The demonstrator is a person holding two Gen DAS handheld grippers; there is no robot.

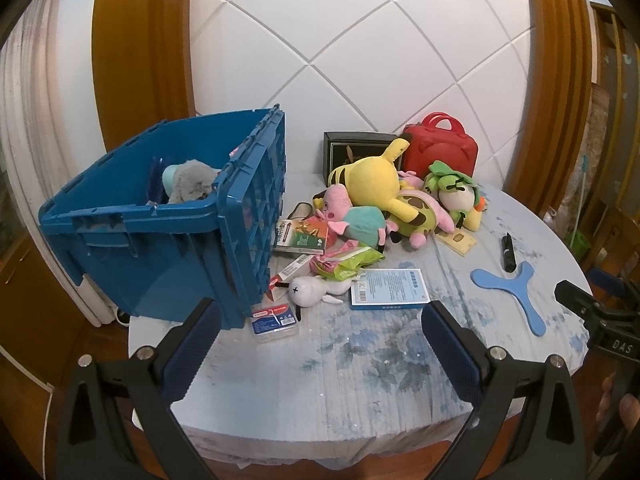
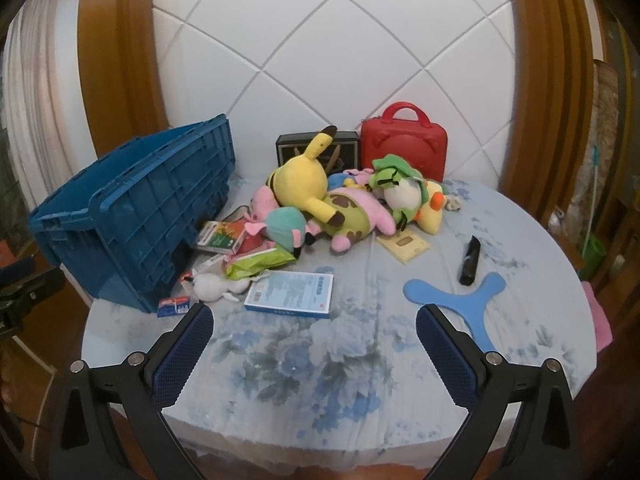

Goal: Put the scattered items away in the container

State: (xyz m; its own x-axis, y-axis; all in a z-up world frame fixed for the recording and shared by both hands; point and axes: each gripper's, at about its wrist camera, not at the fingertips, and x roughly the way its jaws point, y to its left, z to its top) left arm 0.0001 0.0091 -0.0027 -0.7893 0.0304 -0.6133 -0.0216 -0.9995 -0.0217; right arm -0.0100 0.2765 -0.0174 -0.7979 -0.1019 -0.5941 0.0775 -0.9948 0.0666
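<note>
One grey plush (image 1: 191, 184) inside blue crate (image 1: 132, 240)

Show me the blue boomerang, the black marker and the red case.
blue boomerang (image 2: 460, 300), right wrist view, centre where its arms meet
black marker (image 2: 470, 260), right wrist view, mid-barrel
red case (image 1: 444, 150), left wrist view, front face

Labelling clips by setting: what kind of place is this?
Probably a home room: a round table with a floral cloth, plush toys piled beside a blue crate, and a padded white wall panel behind.
</note>
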